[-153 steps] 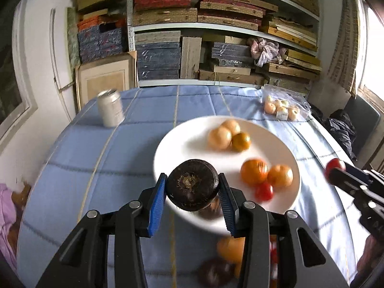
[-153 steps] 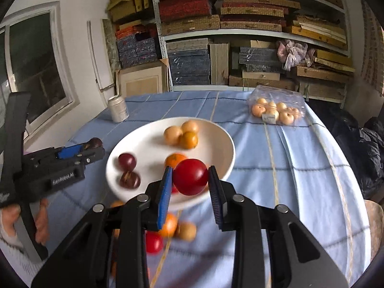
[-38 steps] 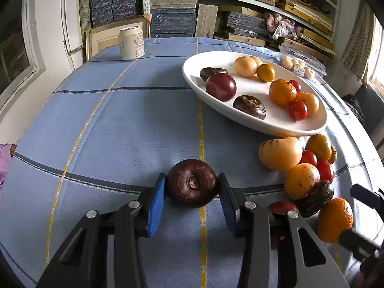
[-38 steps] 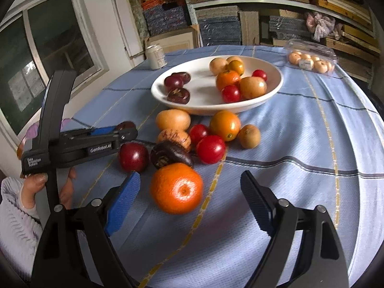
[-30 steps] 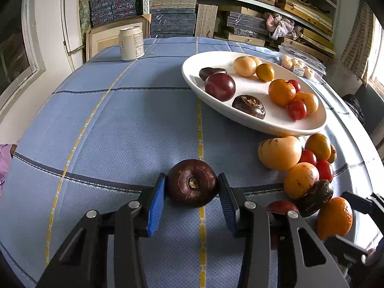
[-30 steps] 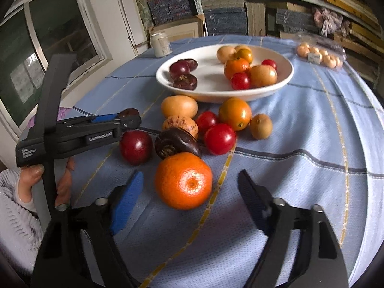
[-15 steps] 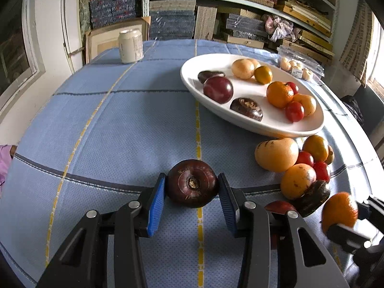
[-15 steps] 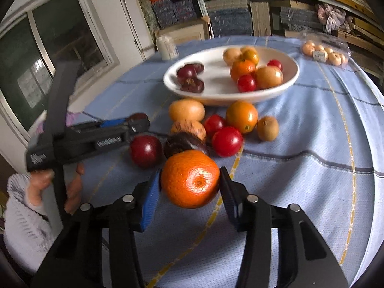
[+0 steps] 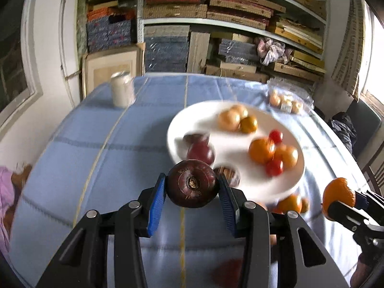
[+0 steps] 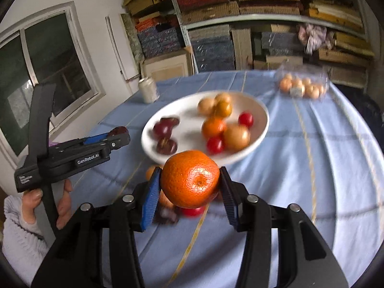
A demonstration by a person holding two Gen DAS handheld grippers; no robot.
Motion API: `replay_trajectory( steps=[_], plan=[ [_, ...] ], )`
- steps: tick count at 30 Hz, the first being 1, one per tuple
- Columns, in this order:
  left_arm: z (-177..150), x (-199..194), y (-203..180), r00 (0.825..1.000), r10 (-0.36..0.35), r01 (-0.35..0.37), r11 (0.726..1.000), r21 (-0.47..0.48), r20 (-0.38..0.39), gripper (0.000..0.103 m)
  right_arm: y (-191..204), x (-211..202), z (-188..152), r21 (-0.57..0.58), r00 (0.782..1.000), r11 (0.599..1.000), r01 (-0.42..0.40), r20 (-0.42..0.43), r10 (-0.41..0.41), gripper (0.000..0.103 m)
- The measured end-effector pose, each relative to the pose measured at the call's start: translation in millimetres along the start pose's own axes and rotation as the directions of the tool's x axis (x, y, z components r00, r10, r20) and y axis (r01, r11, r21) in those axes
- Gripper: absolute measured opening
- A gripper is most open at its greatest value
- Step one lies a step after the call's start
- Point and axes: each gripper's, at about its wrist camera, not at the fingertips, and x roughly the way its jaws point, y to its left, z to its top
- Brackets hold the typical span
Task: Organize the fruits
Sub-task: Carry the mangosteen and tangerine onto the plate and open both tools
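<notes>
My left gripper [image 9: 192, 187] is shut on a dark purple round fruit [image 9: 192, 183] and holds it in the air at the near left rim of the white plate [image 9: 206, 115]. My right gripper [image 10: 189, 181] is shut on an orange [image 10: 190, 178], held above the table in front of the plate [image 10: 259, 112]. The plate holds dark purple fruits [image 10: 162, 128], orange and yellow fruits [image 10: 213, 127] and small red ones [image 10: 246, 119]. Loose fruits [image 9: 290, 202] lie on the blue cloth below the plate's near edge. The right gripper with the orange [image 9: 338, 198] shows at the right of the left wrist view.
A pale drink can [image 9: 122, 92] stands at the table's far left. A clear plastic box of small fruits [image 10: 301, 86] lies at the far right. Shelves stacked with boxes fill the back wall. A dark chair [image 9: 360, 122] stands by the table's right side.
Both grippers have lifted off the table and moved toward the plate with their fruit. The right gripper closed on the orange about half a second ago.
</notes>
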Motion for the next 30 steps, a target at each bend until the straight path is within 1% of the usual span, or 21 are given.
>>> replay_trajectory(
  steps=[3, 6, 11, 15, 18, 19, 20, 21, 22, 24, 26, 27, 28, 30],
  plan=[
    [24, 17, -8, 1.0, 0.001, -0.001, 1.0, 0.012, 0.002, 0.043, -3, 16, 25, -0.016, 0.999, 0.999, 0.035, 0.011, -0.034, 0.047],
    [41, 40, -17, 1.0, -0.005, 0.005, 1.0, 0.019, -0.009, 0.043, -13, 42, 51, -0.019, 0.995, 0.995, 0.094, 0.022, -0.094, 0.047],
    [54, 78, -26, 0.999, -0.006, 0.007, 1.0, 0.028, -0.041, 0.043, -47, 91, 82, 0.051, 0.991, 0.989, 0.137, -0.013, -0.137, 0.047],
    [57, 102, -31, 0.998, -0.01, 0.012, 0.999, 0.035, -0.068, 0.043, -66, 120, 88, 0.093, 0.99, 0.986, 0.135, -0.04, -0.132, 0.047],
    [58, 108, -28, 0.995, -0.042, 0.043, 0.999, 0.011, -0.085, 0.044, -72, 130, 84, 0.108, 0.992, 0.987, 0.117, -0.055, -0.112, 0.048],
    [58, 107, -25, 0.996, -0.042, 0.042, 0.999, 0.0, -0.078, 0.047, -73, 132, 83, 0.108, 0.992, 0.988, 0.113, -0.06, -0.107, 0.049],
    [58, 104, -22, 0.997, -0.034, 0.034, 0.999, -0.011, -0.068, 0.054, -74, 131, 82, 0.121, 0.993, 0.987, 0.11, -0.046, -0.105, 0.057],
    [58, 102, -20, 0.998, -0.026, 0.025, 1.0, -0.017, -0.056, 0.059, -77, 128, 83, 0.141, 0.995, 0.985, 0.1, -0.032, -0.096, 0.061],
    [58, 97, -16, 0.999, -0.013, 0.012, 1.0, -0.028, -0.038, 0.063, -78, 124, 83, 0.154, 0.996, 0.984, 0.094, -0.023, -0.092, 0.061],
    [59, 88, -12, 1.0, -0.013, 0.012, 0.999, -0.043, -0.028, 0.063, -77, 106, 87, 0.161, 0.996, 0.983, 0.087, 0.011, -0.09, 0.061],
    [60, 72, -4, 1.0, -0.026, 0.025, 0.997, -0.07, -0.009, 0.064, -74, 78, 91, 0.157, 0.992, 0.983, 0.09, 0.075, -0.103, 0.061],
    [59, 64, 0, 1.0, -0.029, 0.029, 0.996, -0.082, 0.001, 0.065, -72, 66, 92, 0.157, 0.99, 0.984, 0.087, 0.1, -0.103, 0.063],
    [57, 55, 4, 0.999, -0.032, 0.033, 0.995, -0.095, 0.011, 0.068, -70, 53, 93, 0.158, 0.987, 0.984, 0.076, 0.126, -0.097, 0.065],
    [48, 34, 14, 0.999, -0.033, 0.036, 0.991, -0.129, 0.032, 0.071, -66, 27, 87, 0.17, 0.979, 0.984, 0.06, 0.18, -0.091, 0.072]
  ],
)
